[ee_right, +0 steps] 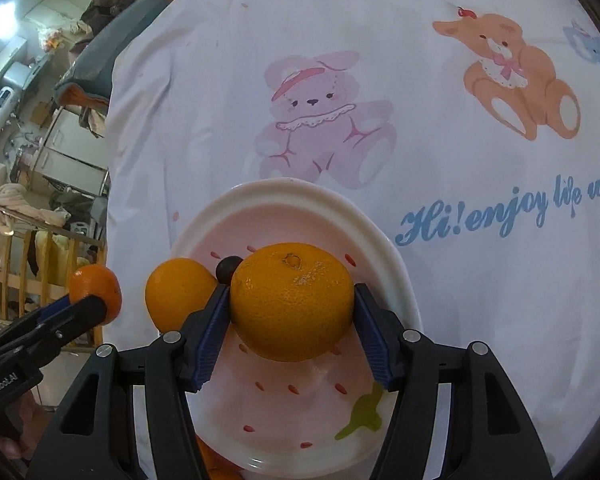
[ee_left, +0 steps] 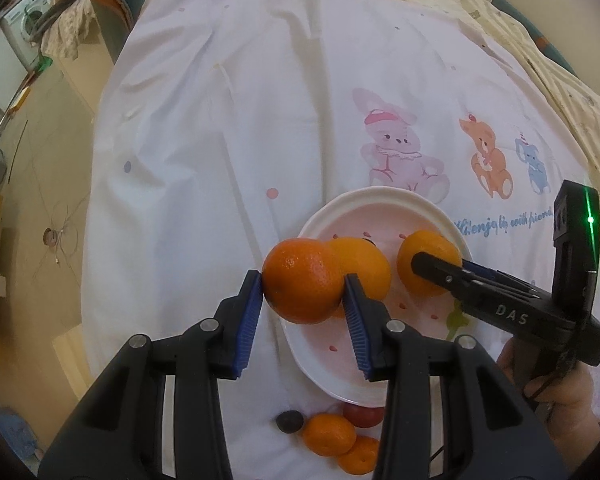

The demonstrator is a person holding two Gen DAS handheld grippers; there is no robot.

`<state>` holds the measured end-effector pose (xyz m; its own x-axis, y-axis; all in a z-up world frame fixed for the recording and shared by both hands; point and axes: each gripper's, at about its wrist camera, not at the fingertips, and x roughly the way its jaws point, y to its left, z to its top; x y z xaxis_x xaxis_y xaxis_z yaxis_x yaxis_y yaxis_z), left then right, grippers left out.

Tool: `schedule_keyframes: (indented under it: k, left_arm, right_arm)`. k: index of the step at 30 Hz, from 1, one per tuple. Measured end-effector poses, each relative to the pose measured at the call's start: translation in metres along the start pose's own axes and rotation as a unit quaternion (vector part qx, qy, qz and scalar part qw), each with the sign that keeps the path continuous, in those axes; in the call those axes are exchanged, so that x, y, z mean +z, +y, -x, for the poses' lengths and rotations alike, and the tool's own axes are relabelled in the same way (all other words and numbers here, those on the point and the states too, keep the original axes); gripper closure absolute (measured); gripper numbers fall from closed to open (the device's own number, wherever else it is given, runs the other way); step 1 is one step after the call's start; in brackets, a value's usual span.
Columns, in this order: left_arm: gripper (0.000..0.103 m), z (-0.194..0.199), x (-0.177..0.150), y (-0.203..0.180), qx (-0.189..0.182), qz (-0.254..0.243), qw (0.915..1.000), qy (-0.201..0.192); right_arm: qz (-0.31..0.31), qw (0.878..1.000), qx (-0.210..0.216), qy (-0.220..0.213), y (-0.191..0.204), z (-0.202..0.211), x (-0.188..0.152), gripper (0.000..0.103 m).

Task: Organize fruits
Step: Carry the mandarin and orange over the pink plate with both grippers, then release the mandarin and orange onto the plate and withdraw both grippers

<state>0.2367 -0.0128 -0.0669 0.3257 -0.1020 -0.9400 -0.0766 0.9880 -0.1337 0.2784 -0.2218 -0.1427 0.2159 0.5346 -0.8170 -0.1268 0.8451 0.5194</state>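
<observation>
Reading the left wrist view:
Left gripper (ee_left: 304, 288): jaws narrow, blue pads pressed on both sides of a deep-orange mandarin (ee_left: 302, 280); fruit held at the fingertips, above the plate's left rim.
Plate (ee_left: 380, 200): white rim, pink centre, lying on the printed sheet (ee_left: 260, 100) just right of and beyond the held fruit; release point lies to the right.
Fruit on plate: one paler orange (ee_left: 370, 268) directly behind the held mandarin; one large orange (ee_left: 426, 252) farther right, with the right gripper (ee_left: 440, 276) around it.
Fruit off plate: two small oranges, one red fruit and one dark fruit near the bottom edge, on the sheet.

Reading the right wrist view:
Right gripper (ee_right: 292, 308): jaws wide, spanning the large orange (ee_right: 292, 304); left pad touching, right pad at the skin; firmness of grip cannot be told; fruit low over the plate (ee_right: 384, 240) centre, stem scar upward.
Neighbours: paler orange (ee_right: 178, 292) just left; one dark fruit (ee_right: 226, 268) between them.
Count: five oranges; two dark fruits; one red fruit; one plate.
</observation>
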Motion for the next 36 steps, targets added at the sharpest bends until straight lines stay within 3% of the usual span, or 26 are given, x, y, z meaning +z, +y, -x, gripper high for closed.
schedule_keyframes:
  k: [4, 6, 8, 19, 25, 36]
  left_arm:
    - [0.066, -0.002, -0.001, -0.001, 0.002, -0.003, 1.0000, 0.002]
    - [0.066, -0.001, -0.002, -0.002, 0.002, -0.006, 1.0000, 0.000]
    - [0.066, 0.001, -0.002, -0.002, -0.002, -0.007, 1.0000, -0.004]
    - [0.066, -0.015, 0.021, -0.034, -0.045, -0.009, 0.9989, 0.015]
    - [0.066, -0.038, 0.033, -0.058, -0.033, -0.030, 0.9988, 0.020]
    - [0.061, -0.063, 0.034, -0.073, -0.007, -0.064, 0.9973, 0.035]
  right_arm:
    - [-0.012, 1.000, 0.002, 0.001, -0.004, 0.001, 0.000, 0.035]
    - [-0.016, 1.000, 0.011, -0.008, -0.003, 0.006, 0.001, 0.020]
    - [-0.013, 0.999, 0.013, -0.031, -0.001, 0.018, 0.002, 0.015]
    - [-0.085, 0.993, 0.015, -0.077, -0.023, 0.085, -0.012, 0.015]
    - [-0.138, 0.986, 0.024, -0.090, -0.041, 0.108, -0.034, 0.012]
    - [-0.129, 0.986, 0.024, -0.102, -0.041, 0.117, -0.028, 0.012]
